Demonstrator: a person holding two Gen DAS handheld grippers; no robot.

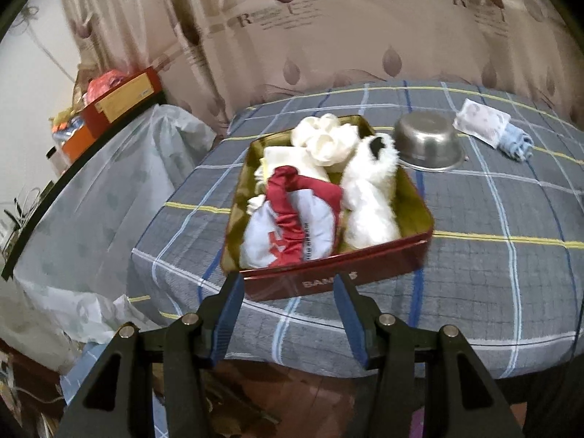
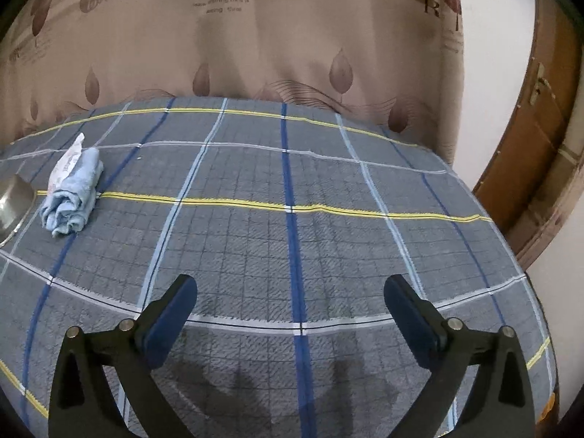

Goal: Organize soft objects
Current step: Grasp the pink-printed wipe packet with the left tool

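On the bed's left edge: red tin [image 1: 328, 277] stuffed with fluffy white plush [image 1: 368, 197], cream bundle [image 1: 325, 142], red-and-white cloth [image 1: 288, 226] | far side: rolled blue towel [image 2: 73, 193] touching white packet [image 2: 69, 160], just beside steel bowl [image 1: 427, 142] | left gripper [image 1: 288, 284] half open, empty, at tin's near wall | right gripper [image 2: 290, 292] wide open, empty, over bare bed

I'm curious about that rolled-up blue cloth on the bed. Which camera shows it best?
The right wrist view: the blue cloth lies large and sharp at its left side, folds clear, next to a white packet. The left wrist view shows the cloth only small, far off at the right, beyond the metal bowl.
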